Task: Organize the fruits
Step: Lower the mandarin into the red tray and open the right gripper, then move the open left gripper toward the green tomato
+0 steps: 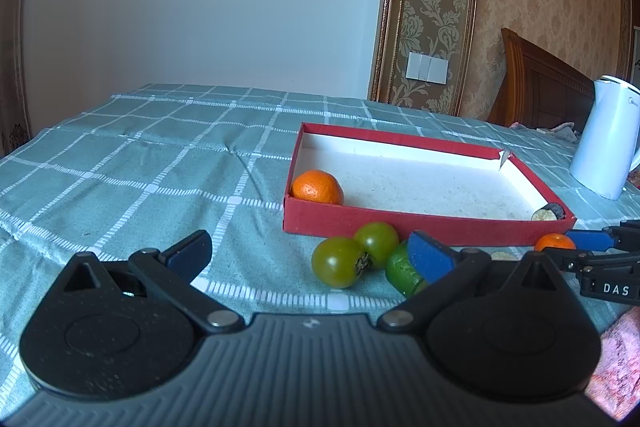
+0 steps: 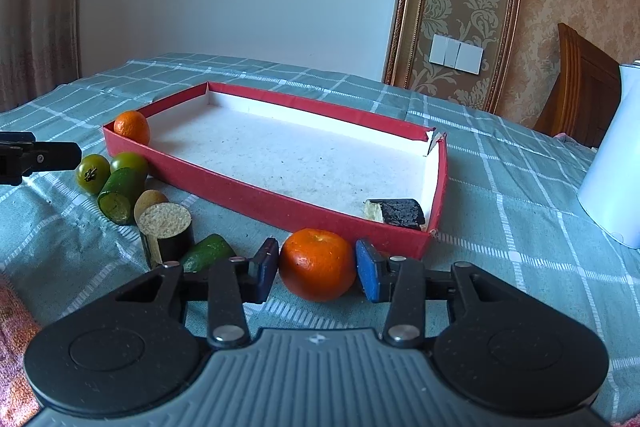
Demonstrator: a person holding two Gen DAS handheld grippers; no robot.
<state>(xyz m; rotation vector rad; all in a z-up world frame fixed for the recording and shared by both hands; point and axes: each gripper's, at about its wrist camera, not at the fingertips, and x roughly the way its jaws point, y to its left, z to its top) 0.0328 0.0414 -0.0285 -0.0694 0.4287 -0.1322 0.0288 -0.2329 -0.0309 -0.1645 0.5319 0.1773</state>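
A red box (image 2: pixel 276 205) with a white floor lies on the checked tablecloth. It holds a tangerine (image 2: pixel 132 127) in one corner and a dark eggplant piece (image 2: pixel 396 213) in another. My right gripper (image 2: pixel 316 267) is shut on a second tangerine (image 2: pixel 316 265), which rests on the cloth just before the box's near wall. My left gripper (image 1: pixel 308 255) stands open and holds nothing. Just beyond its fingertips lie two green tomatoes (image 1: pixel 338 261) and a cucumber piece (image 1: pixel 400 269). Left of the held tangerine are an eggplant chunk (image 2: pixel 168 231), a brownish fruit (image 2: pixel 149 201) and another green piece (image 2: pixel 208 253).
A white kettle (image 2: pixel 612 179) stands on the cloth right of the box. A wooden headboard (image 1: pixel 540 87) rises behind it. Pink patterned fabric (image 1: pixel 618 359) shows at the near edge. The checked cloth (image 1: pixel 140 167) stretches left of the box to the wall.
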